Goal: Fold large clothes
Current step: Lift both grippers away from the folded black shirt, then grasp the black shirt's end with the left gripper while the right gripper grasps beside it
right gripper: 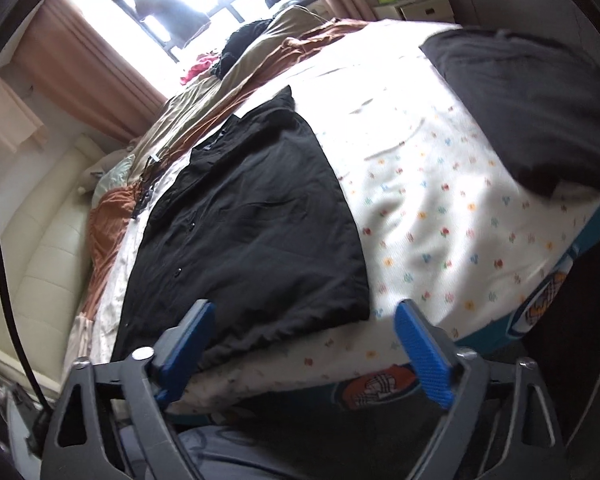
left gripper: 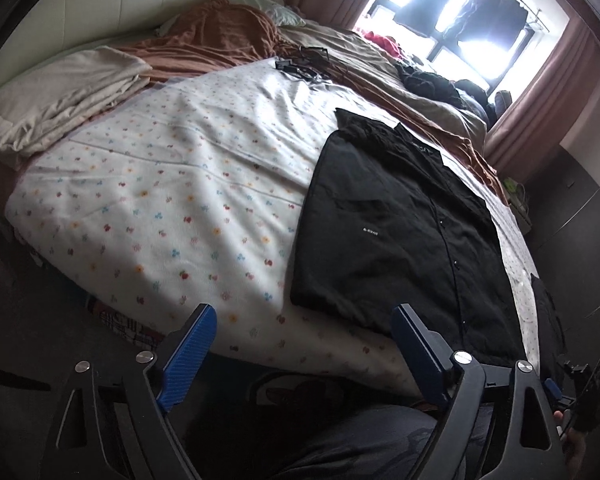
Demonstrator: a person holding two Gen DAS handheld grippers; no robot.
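A black button-up shirt [left gripper: 396, 220] lies flat on a white flower-print blanket [left gripper: 160, 184] on the bed, its sides folded in and its hem at the near edge. It also shows in the right wrist view [right gripper: 252, 208]. My left gripper [left gripper: 304, 316] is open and empty, held just before the near bed edge at the shirt's hem. My right gripper [right gripper: 304, 312] is open and empty, just before the hem's right corner. Both have blue pads.
A second dark garment [right gripper: 528, 112] lies at the bed's right corner. Brown and beige bedding [left gripper: 228, 36] and pillows [left gripper: 52, 108] lie at the far side, with dark clothes [left gripper: 432, 80] by the bright window. A cream headboard [right gripper: 48, 248] stands at the left.
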